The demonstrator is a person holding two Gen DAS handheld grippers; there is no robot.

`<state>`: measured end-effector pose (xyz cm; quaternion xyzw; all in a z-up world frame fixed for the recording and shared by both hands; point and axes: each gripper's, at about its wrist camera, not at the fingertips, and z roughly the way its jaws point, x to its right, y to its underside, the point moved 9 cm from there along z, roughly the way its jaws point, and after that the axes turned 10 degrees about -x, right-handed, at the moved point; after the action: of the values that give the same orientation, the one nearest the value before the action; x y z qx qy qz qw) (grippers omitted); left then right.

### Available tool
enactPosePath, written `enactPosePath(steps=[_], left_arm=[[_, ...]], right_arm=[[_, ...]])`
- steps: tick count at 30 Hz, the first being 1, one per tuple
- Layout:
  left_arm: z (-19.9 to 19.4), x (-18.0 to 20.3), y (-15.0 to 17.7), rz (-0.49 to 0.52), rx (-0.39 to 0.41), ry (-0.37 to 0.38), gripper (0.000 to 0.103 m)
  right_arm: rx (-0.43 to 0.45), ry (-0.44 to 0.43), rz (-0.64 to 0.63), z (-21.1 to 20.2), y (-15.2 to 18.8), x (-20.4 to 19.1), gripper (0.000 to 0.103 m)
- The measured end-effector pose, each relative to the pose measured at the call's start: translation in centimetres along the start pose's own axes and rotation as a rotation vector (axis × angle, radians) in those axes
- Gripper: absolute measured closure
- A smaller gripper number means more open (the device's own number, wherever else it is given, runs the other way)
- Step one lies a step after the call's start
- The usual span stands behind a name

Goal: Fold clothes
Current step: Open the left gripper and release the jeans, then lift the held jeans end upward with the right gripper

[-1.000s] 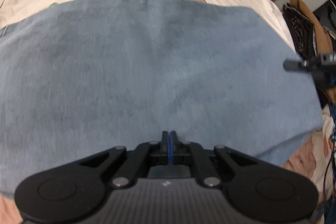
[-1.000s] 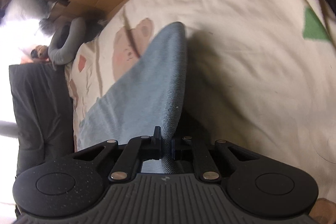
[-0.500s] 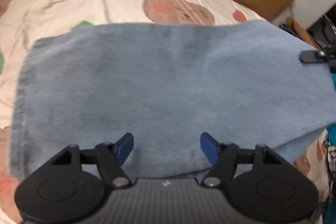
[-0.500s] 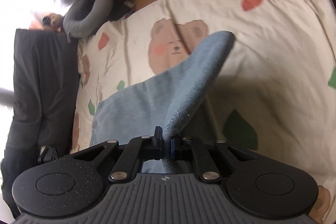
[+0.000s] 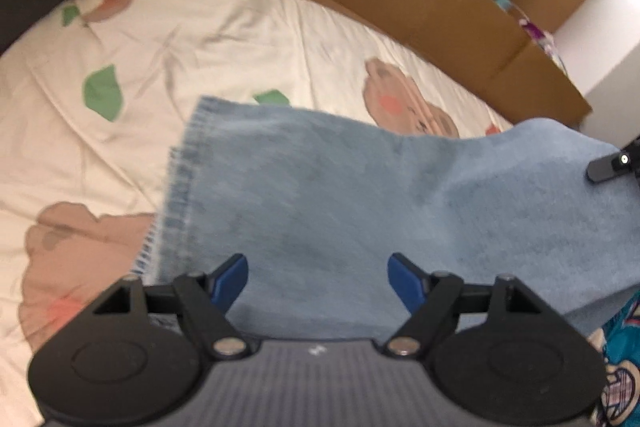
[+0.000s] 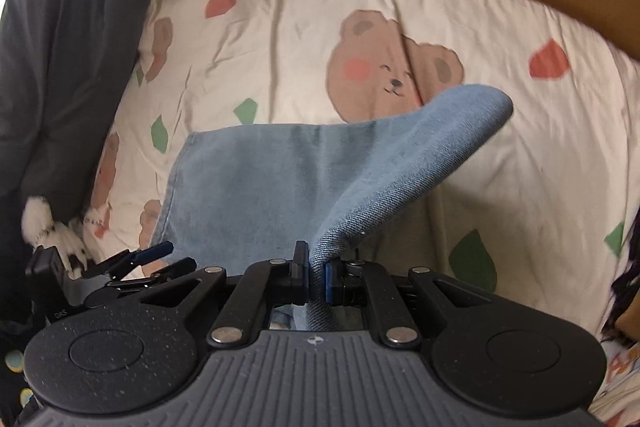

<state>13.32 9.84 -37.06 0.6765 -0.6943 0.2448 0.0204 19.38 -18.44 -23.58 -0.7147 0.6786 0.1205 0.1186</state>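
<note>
bear-print bedsheet (image 6: 280, 75) underlies item one: folded jeans (image 5: 320, 195), one edge raised. right gripper (image 6: 317, 277) pinches that edge. left gripper (image 5: 318, 277), jaws just spread, holds nothing. risk we note: one-sided lift skews the fold, or denim slips.

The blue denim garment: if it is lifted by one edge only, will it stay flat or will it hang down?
The blue denim garment will probably sag: from the shut right gripper it curves up, then droops to the bedsheet. The thick weave suggests some weight. The left gripper, its jaws just opened, holds nothing, so that side likely stays lying.
</note>
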Motion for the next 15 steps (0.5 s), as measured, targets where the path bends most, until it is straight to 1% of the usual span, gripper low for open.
enactPosePath(steps=[2,5,9,15], left_arm=[[-0.6,-0.8,-0.3,-0.021,0.022,-0.004,0.024],[-1.2,-2.0,-0.8,-0.064,0.047,0.011,0.024],[-2.0,-3.1,-0.9,-0.093,0.071,0.021,0.024],[-2.8,-5.0,-0.5,-0.112,0.074,0.014,0.024]], right_arm=[[-0.007,0.022,-0.026,-0.1,-0.6,-1.4,0.098],[-0.034,0.049,-0.051,0.2,-1.4,-3.3,0.098],[-0.051,0.071,-0.078,0.6,-2.0,-5.7,0.098],[-0.060,0.079,-0.105,0.8,-2.6,-9.2,0.098]])
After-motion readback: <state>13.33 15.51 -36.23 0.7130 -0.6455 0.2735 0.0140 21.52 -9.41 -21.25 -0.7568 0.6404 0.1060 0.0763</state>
